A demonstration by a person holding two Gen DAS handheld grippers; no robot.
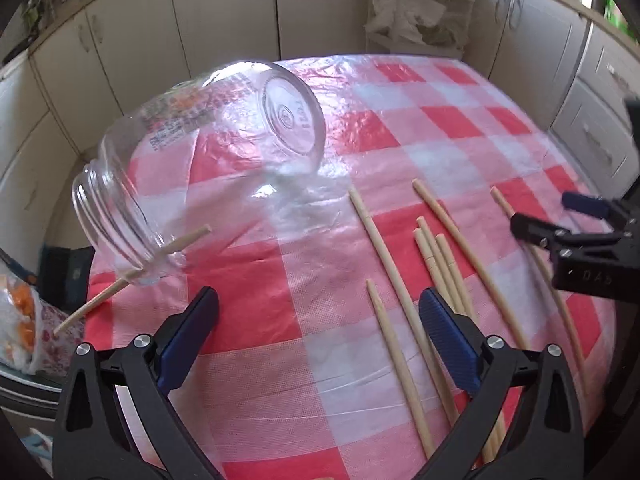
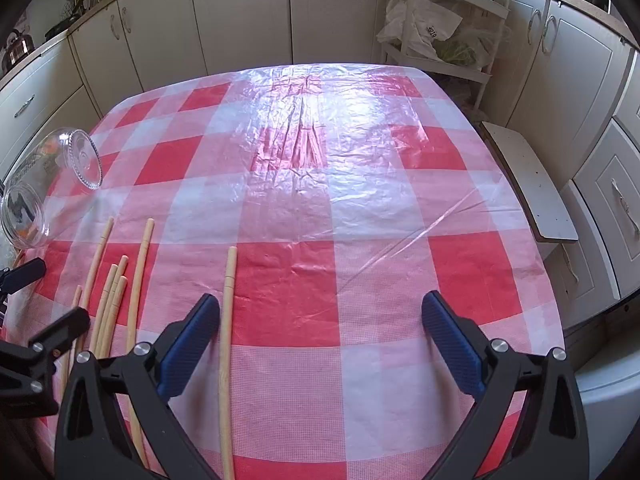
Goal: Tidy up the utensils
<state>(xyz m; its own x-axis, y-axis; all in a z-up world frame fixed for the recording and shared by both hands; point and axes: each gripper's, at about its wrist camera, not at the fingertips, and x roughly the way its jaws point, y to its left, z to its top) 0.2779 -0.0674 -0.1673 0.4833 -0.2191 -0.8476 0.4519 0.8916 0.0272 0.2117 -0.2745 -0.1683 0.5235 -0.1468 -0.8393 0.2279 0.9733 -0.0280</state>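
A clear glass jar (image 1: 200,152) lies tipped on its side at the table's left edge, mouth toward me; it also shows in the right wrist view (image 2: 48,184). One wooden chopstick (image 1: 132,276) lies across its mouth and sticks out over the table edge. Several more chopsticks (image 1: 436,264) lie loose on the red-and-white checked cloth (image 1: 420,128); they also show in the right wrist view (image 2: 116,296). My left gripper (image 1: 320,308) is open and empty, between the jar and the chopsticks. My right gripper (image 2: 320,312) is open and empty, with one chopstick (image 2: 228,320) beside its left finger.
The right gripper (image 1: 576,236) shows at the right in the left wrist view. A plastic bag (image 1: 20,328) hangs beyond the table's left edge. A stool (image 2: 528,184) stands at the table's right side. Cabinets and a white rack (image 2: 444,28) stand behind.
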